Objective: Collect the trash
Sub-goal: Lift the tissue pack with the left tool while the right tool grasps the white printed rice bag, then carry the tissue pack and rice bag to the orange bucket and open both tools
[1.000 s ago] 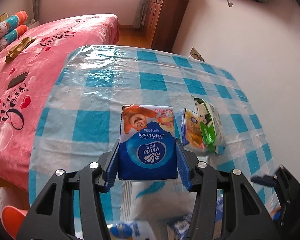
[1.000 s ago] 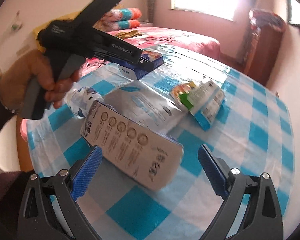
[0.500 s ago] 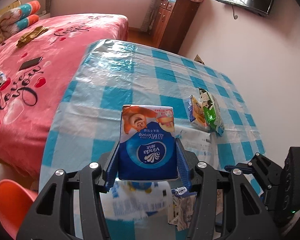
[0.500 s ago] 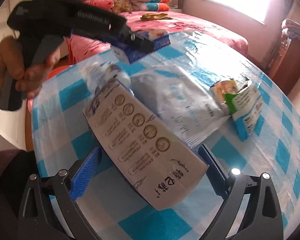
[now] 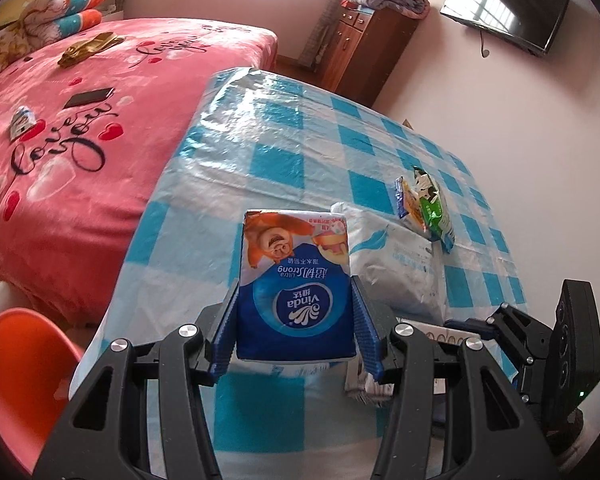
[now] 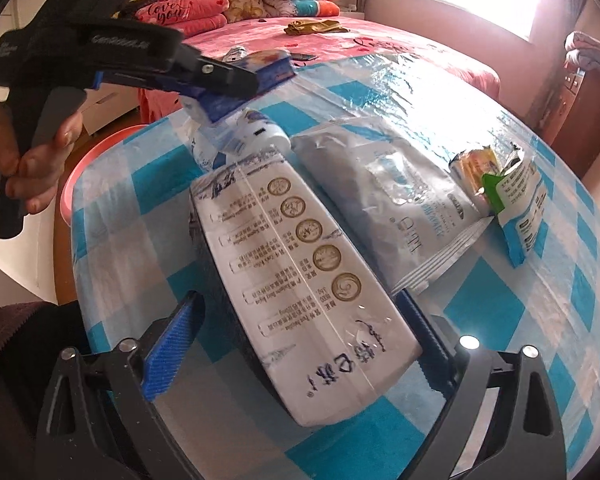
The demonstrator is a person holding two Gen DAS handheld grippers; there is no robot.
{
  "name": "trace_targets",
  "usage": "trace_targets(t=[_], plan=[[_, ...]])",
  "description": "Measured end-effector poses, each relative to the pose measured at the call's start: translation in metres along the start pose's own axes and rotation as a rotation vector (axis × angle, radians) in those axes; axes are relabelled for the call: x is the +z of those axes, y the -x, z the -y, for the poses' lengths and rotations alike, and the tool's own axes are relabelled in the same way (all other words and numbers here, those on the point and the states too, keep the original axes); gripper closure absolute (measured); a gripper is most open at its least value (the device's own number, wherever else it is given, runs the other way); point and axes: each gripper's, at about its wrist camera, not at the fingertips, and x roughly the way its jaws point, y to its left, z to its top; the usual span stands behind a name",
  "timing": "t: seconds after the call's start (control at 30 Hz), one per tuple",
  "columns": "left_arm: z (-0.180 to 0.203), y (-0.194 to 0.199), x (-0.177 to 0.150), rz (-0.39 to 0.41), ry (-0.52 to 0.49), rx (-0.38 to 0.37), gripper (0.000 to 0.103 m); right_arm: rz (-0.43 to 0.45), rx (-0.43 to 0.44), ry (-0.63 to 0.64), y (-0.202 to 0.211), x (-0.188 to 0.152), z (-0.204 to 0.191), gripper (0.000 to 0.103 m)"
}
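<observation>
My left gripper (image 5: pixel 296 316) is shut on a blue Vinda tissue pack (image 5: pixel 294 284) and holds it above the table's near edge; the pack shows in the right wrist view (image 6: pixel 270 68) too. My right gripper (image 6: pixel 296 336) is open, its jaws on either side of a white milk carton (image 6: pixel 300 280) lying on the checked tablecloth (image 6: pixel 540 360). Behind the carton lie a crumpled white-blue wrapper (image 6: pixel 240 136), a large white pouch (image 6: pixel 388 200) and a green and yellow snack bag (image 6: pixel 504 192), also seen in the left wrist view (image 5: pixel 424 208).
A pink bed (image 5: pixel 80 120) stands to the left of the table, with a phone (image 5: pixel 89 97) on it. An orange stool (image 5: pixel 16 364) stands below the table's near left corner. A wooden cabinet (image 5: pixel 364 52) and a wall-mounted TV (image 5: pixel 508 4) are at the back.
My left gripper with the tissue pack has drawn back and left towards the table's edge. My right gripper has moved forward around the milk carton, jaws still open.
</observation>
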Motion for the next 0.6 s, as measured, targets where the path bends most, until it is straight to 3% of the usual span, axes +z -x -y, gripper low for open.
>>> trace_targets(t=[0.37,0.6], plan=[[-0.017,0.018,-0.021,0.013,0.039,-0.013,0.050,0.013,-0.019,-0.057,0.003,-0.009,-0.012,0.033],[-0.026,0.025,-0.032,0.018,0.056,-0.013,0.050,0.021,-0.049,-0.100,0.011,-0.018,-0.025,0.035]])
